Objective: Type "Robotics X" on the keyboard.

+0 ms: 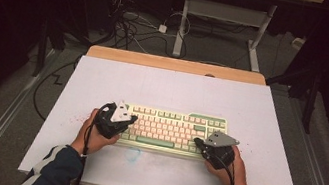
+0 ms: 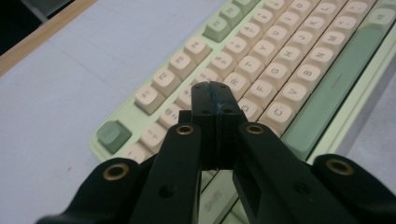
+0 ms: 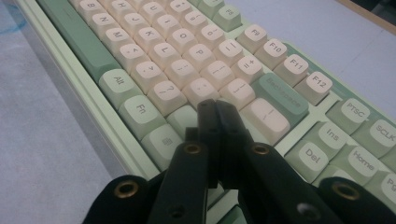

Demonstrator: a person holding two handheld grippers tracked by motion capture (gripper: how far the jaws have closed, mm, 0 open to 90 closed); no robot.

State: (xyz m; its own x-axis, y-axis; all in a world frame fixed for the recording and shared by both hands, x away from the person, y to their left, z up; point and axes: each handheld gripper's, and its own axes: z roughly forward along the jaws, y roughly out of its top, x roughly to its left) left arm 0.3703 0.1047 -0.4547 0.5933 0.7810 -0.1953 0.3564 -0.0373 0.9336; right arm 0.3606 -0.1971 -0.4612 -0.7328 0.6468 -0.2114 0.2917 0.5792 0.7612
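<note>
- A pale green keyboard (image 1: 171,130) with cream keys, darker green modifier keys and a green space bar lies flat on the white table (image 1: 173,91), towards its near edge.
- The left gripper (image 1: 131,118) sits over the keyboard's left end, jaws pressed together with nothing between them.
- The right gripper (image 1: 198,141) sits over the right end, jaws likewise closed empty, tips just above the keys near Backspace (image 3: 280,95).

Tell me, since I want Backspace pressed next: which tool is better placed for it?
Probably the right tool. Its shut jaws hover over the keyboard's right end, with the green Backspace key just ahead. The left tool, also shut, sits over the left letter keys, far from Backspace.
</note>
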